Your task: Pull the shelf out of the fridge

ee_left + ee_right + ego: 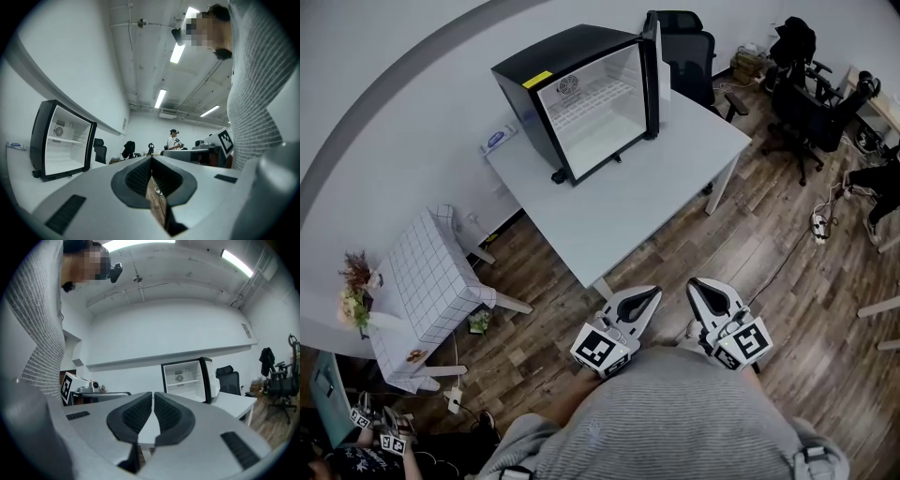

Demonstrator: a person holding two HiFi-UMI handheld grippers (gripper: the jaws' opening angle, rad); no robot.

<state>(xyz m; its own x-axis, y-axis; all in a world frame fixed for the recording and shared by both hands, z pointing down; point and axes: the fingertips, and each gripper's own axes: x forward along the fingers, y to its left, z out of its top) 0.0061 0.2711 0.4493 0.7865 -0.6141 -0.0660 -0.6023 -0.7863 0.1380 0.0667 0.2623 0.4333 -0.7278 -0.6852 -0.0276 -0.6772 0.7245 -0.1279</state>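
We are finding the left hand-held gripper [651, 293] and right hand-held gripper [695, 285] pressed together, empty, well apart from the far black open-doored fridge [546, 67]; we are advising spreading one before pinching the white wire shelf [592, 97].

The fridge [530, 73] is a small black box with a white interior, standing upright near the far left corner of the white worktop [666, 178], its door [653, 66] swung wide open. The shelf [592, 98], seemingly white wire, sits level inside at about mid-height, not drawn out
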